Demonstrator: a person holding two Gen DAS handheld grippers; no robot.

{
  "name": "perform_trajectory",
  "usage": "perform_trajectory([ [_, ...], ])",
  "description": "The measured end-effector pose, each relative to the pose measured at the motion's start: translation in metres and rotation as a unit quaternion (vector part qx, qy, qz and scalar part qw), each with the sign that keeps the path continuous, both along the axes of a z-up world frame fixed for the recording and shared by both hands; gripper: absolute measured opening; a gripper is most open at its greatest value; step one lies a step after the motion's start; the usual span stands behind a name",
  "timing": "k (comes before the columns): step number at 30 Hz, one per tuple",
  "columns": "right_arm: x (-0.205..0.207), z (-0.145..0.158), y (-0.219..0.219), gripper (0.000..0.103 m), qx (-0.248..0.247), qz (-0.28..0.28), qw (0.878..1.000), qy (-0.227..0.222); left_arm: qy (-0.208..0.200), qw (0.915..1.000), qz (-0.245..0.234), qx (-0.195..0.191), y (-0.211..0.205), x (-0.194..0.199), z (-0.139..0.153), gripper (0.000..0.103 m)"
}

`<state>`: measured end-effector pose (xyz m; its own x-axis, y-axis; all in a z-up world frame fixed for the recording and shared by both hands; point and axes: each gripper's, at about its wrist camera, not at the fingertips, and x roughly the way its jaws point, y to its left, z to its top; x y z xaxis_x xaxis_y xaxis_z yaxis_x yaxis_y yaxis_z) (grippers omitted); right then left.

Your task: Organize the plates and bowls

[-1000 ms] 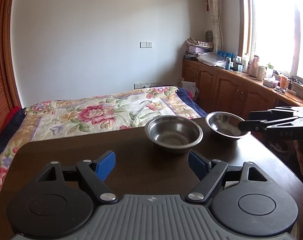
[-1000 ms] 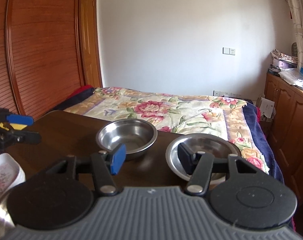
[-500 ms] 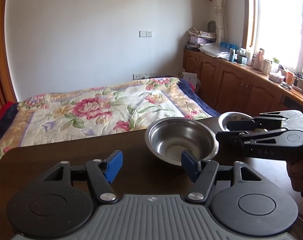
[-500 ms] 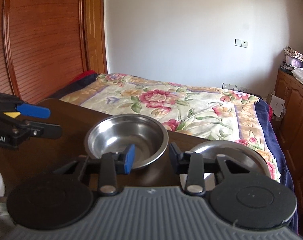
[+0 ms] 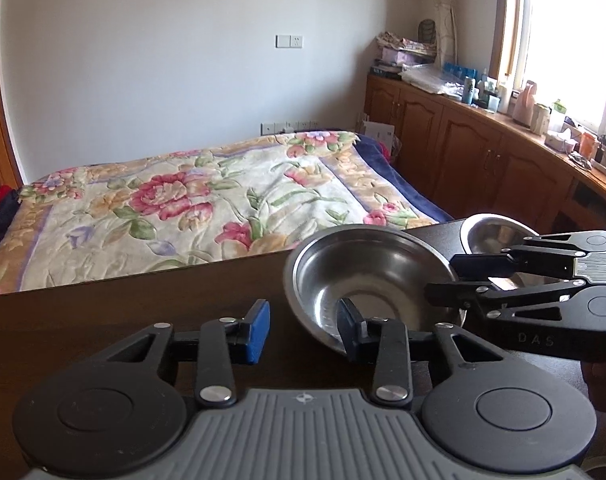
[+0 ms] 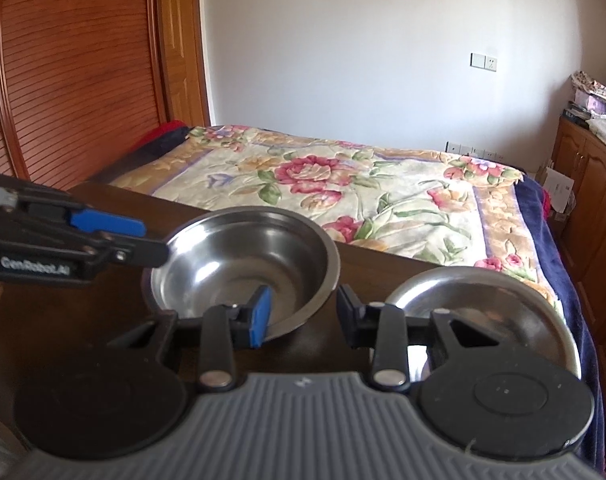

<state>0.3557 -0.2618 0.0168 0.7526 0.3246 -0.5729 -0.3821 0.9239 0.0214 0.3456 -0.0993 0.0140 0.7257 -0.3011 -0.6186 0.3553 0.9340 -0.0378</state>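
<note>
Two steel bowls on the dark bench (image 5: 103, 320), near its far edge by the flowered bed (image 5: 183, 208). Deeper bowl (image 6: 247, 264) to the left, shallow bowl (image 6: 483, 312) just beside it on the right. Left gripper (image 5: 303, 330) with jaws open wide, nothing held: deeper bowl's near-left rim just ahead of the right finger, mostly outside the gap. Right gripper (image 6: 305, 316) likewise open and empty, jaws straddling the deeper bowl's right rim, blue pad inside, dark finger outside.
</note>
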Motion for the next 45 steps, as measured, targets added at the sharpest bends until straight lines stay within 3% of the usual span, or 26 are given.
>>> perform_trajectory([
  [12, 0.006, -0.003, 0.005, 0.038, 0.002, 0.007, 1.0, 0.021, 0.032, 0.9995, -0.003, 0.002, -0.003, 0.007, -0.011, 0.037],
  [16, 0.006, -0.007, 0.007, 0.037, 0.003, 0.01, 1.0, 0.029, 0.042, 0.9991, -0.005, -0.005, -0.001, 0.008, -0.012, 0.029],
  [20, 0.004, -0.006, 0.006, 0.029, 0.013, 0.005, 0.999, 0.034, 0.043, 0.9991, 0.0, -0.001, -0.001, 0.006, -0.011, 0.027],
  [27, -0.004, 0.002, -0.001, 0.017, 0.034, -0.011, 0.999, 0.017, 0.033, 0.9994, -0.002, -0.014, 0.002, -0.008, 0.002, 0.025],
  [45, -0.049, 0.042, -0.011, 0.016, 0.032, -0.031, 0.998, -0.038, -0.025, 0.9985, -0.026, -0.042, -0.001, -0.069, 0.055, 0.025],
])
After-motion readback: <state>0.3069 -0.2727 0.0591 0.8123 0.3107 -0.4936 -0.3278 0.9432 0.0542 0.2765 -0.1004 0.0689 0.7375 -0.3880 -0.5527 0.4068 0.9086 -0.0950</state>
